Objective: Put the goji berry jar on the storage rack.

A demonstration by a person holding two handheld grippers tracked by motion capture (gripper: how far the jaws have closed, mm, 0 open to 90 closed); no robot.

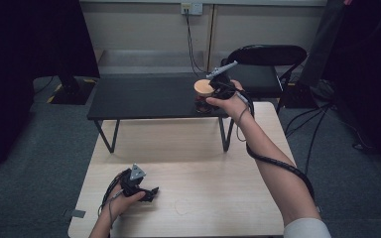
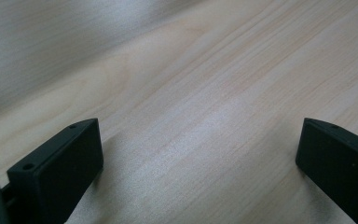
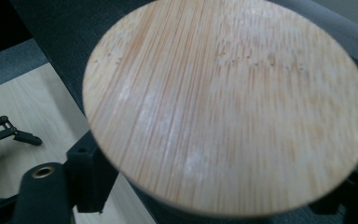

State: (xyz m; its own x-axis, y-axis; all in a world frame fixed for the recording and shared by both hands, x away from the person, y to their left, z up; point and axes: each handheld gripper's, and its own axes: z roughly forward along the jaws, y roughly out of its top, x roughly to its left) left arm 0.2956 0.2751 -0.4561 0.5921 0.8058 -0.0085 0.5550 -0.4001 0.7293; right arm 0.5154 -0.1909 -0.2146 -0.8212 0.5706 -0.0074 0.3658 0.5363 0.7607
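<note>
The right tongs [image 1: 213, 91] are sitting at the round pale bamboo lid [image 1: 203, 87] of a small dark jar, in the upper middle of the high view, at the near right corner of the low black bench [image 1: 139, 99]. That black bench is standing on top of the big light wooden bench [image 1: 188, 163]. In the right gripper view the lid [image 3: 228, 107] is lying flat, facing up at the camera and covering most of the frame, and the two black jaws are peeking out from under its edge, one at the lower left and one at the lower right. So the lid is lying right between the jaws, with one jaw on each side of it. I cannot tell if the jaws are squeezing the jar or just sitting beside it, because the lid is hiding the spot where they would be touching. The lid is round, so it has no long side to line up with. The right hand [image 1: 225, 101] is the near one by far. The left tongs [image 1: 146, 192] are resting low on the wooden bench at the lower left of the high view, well apart from the jar. In the left gripper view their jaws are standing wide apart, with bare wood [image 2: 191, 107] between them and nothing held.
</note>
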